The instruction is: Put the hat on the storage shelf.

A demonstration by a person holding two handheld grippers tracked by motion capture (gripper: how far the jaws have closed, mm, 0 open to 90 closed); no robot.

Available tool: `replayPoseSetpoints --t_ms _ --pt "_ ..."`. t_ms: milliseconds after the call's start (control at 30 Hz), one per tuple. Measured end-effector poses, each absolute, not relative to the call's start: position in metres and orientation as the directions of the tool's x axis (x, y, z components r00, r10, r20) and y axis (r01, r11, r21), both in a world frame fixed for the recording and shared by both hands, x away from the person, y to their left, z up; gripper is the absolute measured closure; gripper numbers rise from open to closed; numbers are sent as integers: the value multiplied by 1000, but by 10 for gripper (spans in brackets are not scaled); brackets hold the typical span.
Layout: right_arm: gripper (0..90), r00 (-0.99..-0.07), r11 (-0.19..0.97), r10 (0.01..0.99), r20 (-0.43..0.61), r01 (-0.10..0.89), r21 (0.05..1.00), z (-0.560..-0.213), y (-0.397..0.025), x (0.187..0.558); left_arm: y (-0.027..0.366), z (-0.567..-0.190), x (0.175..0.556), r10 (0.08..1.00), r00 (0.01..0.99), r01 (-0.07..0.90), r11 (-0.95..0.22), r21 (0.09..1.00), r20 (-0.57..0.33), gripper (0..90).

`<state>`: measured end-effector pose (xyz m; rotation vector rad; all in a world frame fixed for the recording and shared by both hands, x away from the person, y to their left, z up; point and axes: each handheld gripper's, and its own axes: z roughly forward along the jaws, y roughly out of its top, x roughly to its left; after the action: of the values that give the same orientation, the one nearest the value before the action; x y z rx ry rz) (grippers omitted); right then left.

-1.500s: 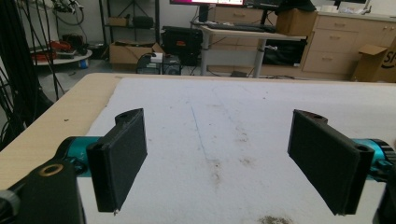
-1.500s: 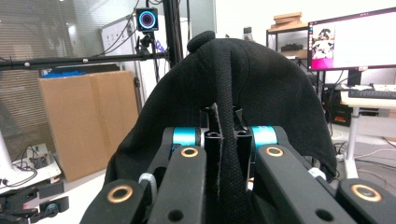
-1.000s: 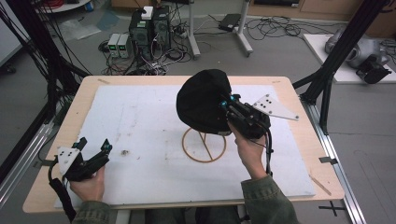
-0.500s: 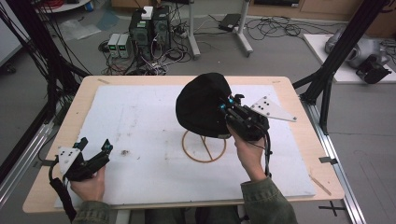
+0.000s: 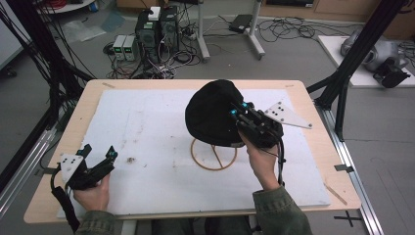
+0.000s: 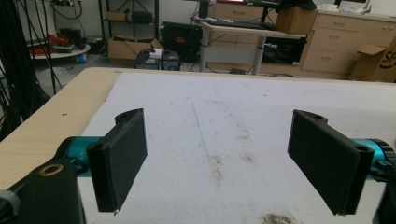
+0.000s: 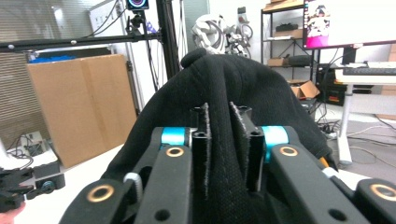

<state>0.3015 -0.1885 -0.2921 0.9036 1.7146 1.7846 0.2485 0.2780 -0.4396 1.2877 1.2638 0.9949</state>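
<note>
Right tool [image 5: 238,113]: jaws clamped on a fold of the black cap [image 5: 210,112]; in the right gripper view the fabric [image 7: 224,140] is pinched tight between the two black jaws
Black cap: held up off the desk, hanging over the far edge of the wooden ring [image 5: 214,155]; I cannot tell whether it touches the ring
Wooden ring: lies flat on the white mat [image 5: 147,127], near the middle, just left of the right hand [image 5: 262,159]
Left tool [image 5: 100,155]: jaws wide apart, nothing between them; held low over the near left corner of the mat by the left hand [image 5: 93,193]
Dark speck [image 5: 130,159]: on the mat, just right of the left tool
Desk [image 5: 83,105]: light wood, mat covering most of it
</note>
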Motion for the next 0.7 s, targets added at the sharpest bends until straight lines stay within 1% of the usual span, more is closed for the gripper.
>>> replayPoseSetpoints --t_ms 67,100,200,300,500,633,667,700 --pt "644 -643 -89 757 115 73 993 -292 -189 301 278 -439 248 990 104 137 83 987 -98 199" --pt "609 -636 -97 763 120 70 993 -292 -189 300 278 -439 249 990 105 139 81 987 -96 199" --pt "537 -608 -103 786 110 47 994 -291 -189 297 278 -439 249 989 106 141 84 986 -100 200" --pt "437 -600 -107 791 120 58 993 -291 -189 298 278 -439 248 989 106 138 88 987 -103 200" --pt "270 -596 -94 793 126 86 992 -292 -189 300 278 -439 249 989 108 140 86 986 -102 201" --pt "137 -571 -84 812 122 92 992 -294 -189 302 278 -439 249 989 110 141 87 986 -103 201" --pt "116 -559 -79 821 114 86 993 -295 -190 302 278 -439 249 989 111 142 87 986 -103 201" --pt "116 -556 -80 824 112 82 993 -295 -191 302 277 -439 249 988 112 140 86 986 -102 201"
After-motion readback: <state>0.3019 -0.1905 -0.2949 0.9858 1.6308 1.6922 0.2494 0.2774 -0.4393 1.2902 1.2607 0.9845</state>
